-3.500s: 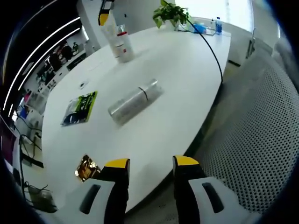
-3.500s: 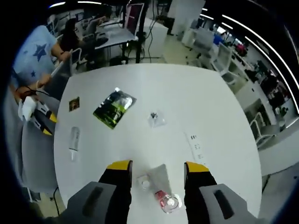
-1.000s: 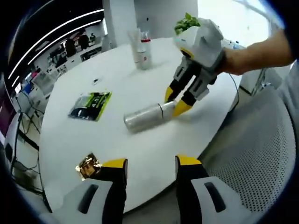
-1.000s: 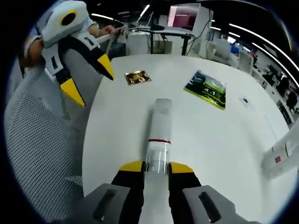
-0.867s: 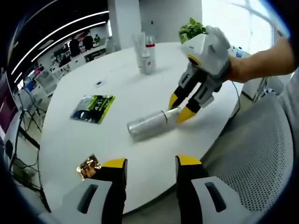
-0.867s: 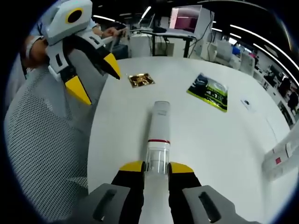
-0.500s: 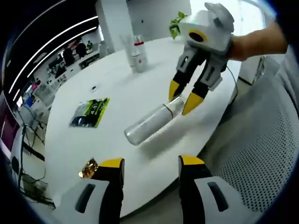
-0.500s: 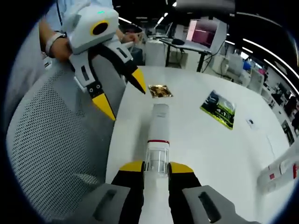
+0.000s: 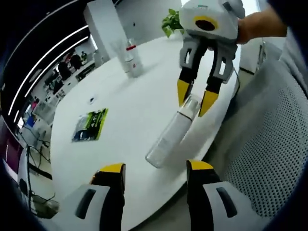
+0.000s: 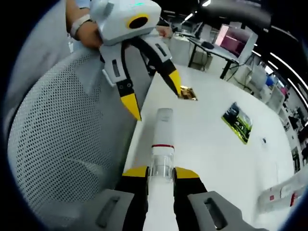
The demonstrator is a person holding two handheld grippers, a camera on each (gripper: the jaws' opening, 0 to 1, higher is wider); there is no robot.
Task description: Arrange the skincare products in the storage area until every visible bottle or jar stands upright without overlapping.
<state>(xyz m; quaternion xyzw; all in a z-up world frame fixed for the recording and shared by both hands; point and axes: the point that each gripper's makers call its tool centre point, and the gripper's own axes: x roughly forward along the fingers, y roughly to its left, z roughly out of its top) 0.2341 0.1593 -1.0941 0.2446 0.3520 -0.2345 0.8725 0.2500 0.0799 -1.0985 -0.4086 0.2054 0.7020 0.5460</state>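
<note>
the right gripper [image 10: 160, 172] pinches a clear-capped white bottle [image 10: 162, 139] by its cap end, holding it slanted over the near edge of the white table [image 9: 139, 101], apparently to tip it upright. the left gripper [image 9: 154, 169] waits with jaws spread, holding nothing, just beyond the bottle's free end. two more bottles [image 9: 129, 60] already stand at the table's far side, well apart from a green packet [image 9: 89, 125].

right tool [image 9: 196, 102] clamps the cap end of a tilted white bottle [image 9: 173, 133] above the white counter [image 9: 120, 106]; left tool [image 9: 151, 168] gapes below.
</note>
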